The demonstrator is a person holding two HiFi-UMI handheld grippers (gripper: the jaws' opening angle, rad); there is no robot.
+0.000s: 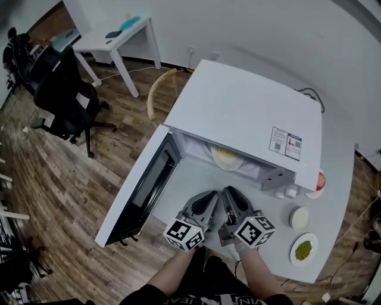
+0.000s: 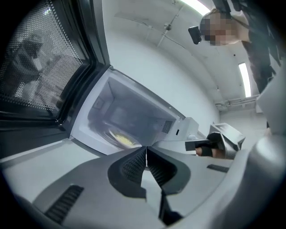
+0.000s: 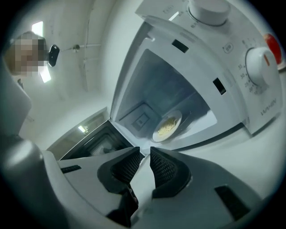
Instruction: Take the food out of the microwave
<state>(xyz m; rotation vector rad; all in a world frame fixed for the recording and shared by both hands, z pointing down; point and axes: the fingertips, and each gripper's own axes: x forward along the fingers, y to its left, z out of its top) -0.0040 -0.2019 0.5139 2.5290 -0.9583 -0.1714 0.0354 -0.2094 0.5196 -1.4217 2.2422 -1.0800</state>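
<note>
The food [image 3: 166, 126] sits on its plate [image 3: 178, 115] inside the open microwave [image 1: 250, 113]. The left gripper [image 1: 212, 194] is closed and empty, and the right gripper [image 1: 228, 191] is narrowly parted and empty. Both are best widened before the plate is approached level.

Counts only. I hold two grippers: left gripper [image 1: 209, 196] and right gripper [image 1: 229, 193]. Each has one marker cube, so two: left cube [image 1: 184, 233], right cube [image 1: 257, 230].

- One microwave [image 1: 250, 113], with one door [image 1: 140, 190].
- Two knobs on its front: upper knob [image 3: 210, 9], lower knob [image 3: 262, 62].
- Two stickers on its top: white sticker [image 1: 278, 140], coloured sticker [image 1: 293, 145].
- Two plates: plate of yellow food [image 1: 227, 158] inside the microwave, plate of green food [image 1: 303, 249] outside.
- One small white bowl [image 1: 299, 218].
- One red-orange round thing [image 1: 321, 180], partly hidden.
- Two desks: near desk [image 1: 336, 196], far desk [image 1: 113, 39].
- One black office chair [image 1: 62, 95].
</note>
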